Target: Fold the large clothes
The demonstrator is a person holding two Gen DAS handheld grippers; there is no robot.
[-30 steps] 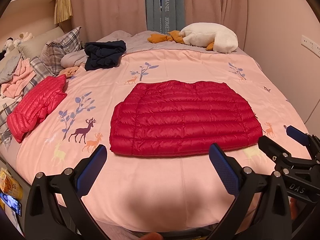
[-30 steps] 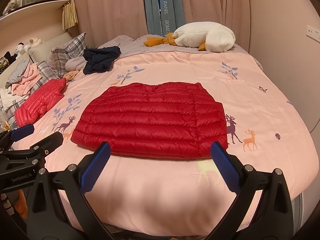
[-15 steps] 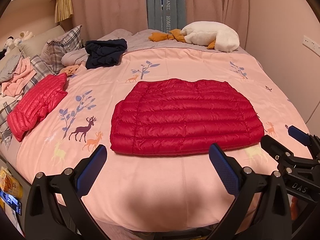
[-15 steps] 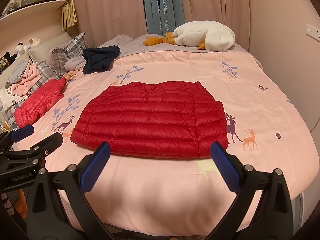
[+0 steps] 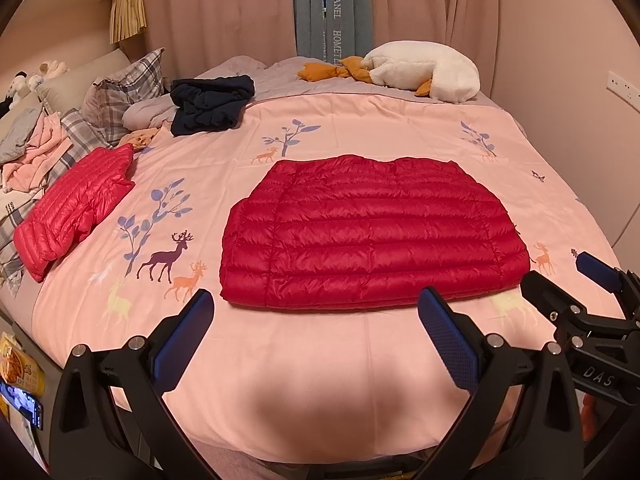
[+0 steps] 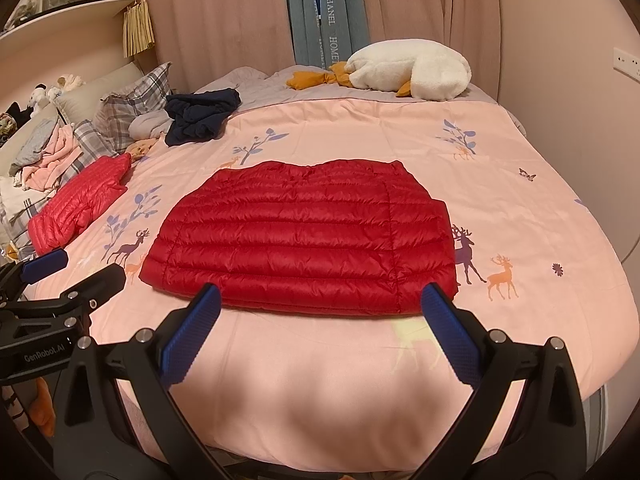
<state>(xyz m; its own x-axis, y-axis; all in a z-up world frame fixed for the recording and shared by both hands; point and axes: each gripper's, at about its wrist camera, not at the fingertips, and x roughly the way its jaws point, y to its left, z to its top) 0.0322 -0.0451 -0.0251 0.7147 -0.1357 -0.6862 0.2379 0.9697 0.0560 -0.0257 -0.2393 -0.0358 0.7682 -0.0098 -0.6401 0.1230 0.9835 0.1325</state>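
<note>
While the red jacket [image 5: 372,232] lies flat in the middle of the pink bedspread [image 5: 320,380], we hold both claws wide open above the near edge of the bed. Left claw [image 5: 316,336]: empty, touching nothing. Right claw [image 6: 320,332]: likewise empty, its blue pads [image 6: 190,340] short of the jacket's near hem. A second, lighter red jacket [image 5: 76,208] lies well apart at the left.

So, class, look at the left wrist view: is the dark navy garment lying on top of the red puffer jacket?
No, the dark navy garment sits far back near the pillows, well apart from the red puffer jacket spread mid-bed.
</note>
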